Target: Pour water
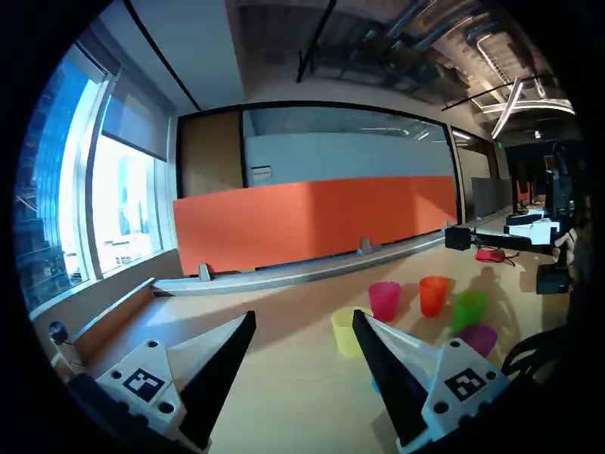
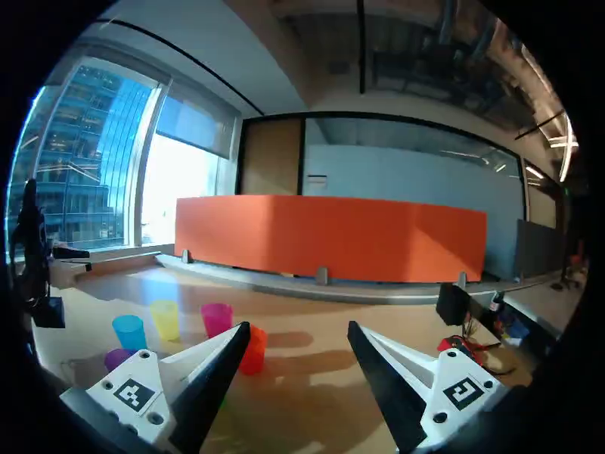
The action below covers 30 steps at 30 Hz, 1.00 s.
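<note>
Several coloured plastic cups stand upright in a cluster on the wooden table. In the left gripper view they are yellow, pink, orange, green and purple, ahead and to the right of my left gripper. That gripper is open and holds nothing. In the right gripper view a blue cup, yellow cup, pink cup, orange cup and purple cup lie ahead to the left. My right gripper is open and empty above the table.
An orange partition runs along the table's far edge, with windows to the left. A black box with cables and a red item lie on the table's right side. The other gripper hangs at the right, hand-held.
</note>
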{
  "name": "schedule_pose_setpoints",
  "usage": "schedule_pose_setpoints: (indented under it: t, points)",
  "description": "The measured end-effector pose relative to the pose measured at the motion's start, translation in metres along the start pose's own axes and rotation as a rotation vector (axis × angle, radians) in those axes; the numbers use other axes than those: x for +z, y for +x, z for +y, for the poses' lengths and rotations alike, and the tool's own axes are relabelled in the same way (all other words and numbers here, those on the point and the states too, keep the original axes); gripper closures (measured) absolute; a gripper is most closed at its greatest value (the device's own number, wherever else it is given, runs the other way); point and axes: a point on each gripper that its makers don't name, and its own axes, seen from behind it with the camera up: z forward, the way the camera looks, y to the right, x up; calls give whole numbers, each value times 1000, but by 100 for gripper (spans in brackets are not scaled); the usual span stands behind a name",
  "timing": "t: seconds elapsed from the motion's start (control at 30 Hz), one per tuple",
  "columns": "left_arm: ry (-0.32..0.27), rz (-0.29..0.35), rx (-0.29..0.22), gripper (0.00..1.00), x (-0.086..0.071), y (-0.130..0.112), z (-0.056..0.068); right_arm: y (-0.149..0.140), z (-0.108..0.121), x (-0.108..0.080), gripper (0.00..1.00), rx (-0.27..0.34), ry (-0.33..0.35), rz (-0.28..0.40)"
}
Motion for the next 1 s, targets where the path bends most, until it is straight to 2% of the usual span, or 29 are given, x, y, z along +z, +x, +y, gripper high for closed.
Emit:
schedule_pose_setpoints:
  t: [0.3,0.5,0.8,1.0]
  points:
    - [75,59,-34,5,-5,13,-12,13,12,-7,0,7,-107,76]
    - [94,62,-60,5,-3,10,-14,17,18,-11,0,11,-150,109]
    - [145,79,-60,5,0,3,-24,15,17,-17,0,31,-153,127]
    - [151,83,-67,5,4,-5,-21,9,20,-18,0,57,-163,113]
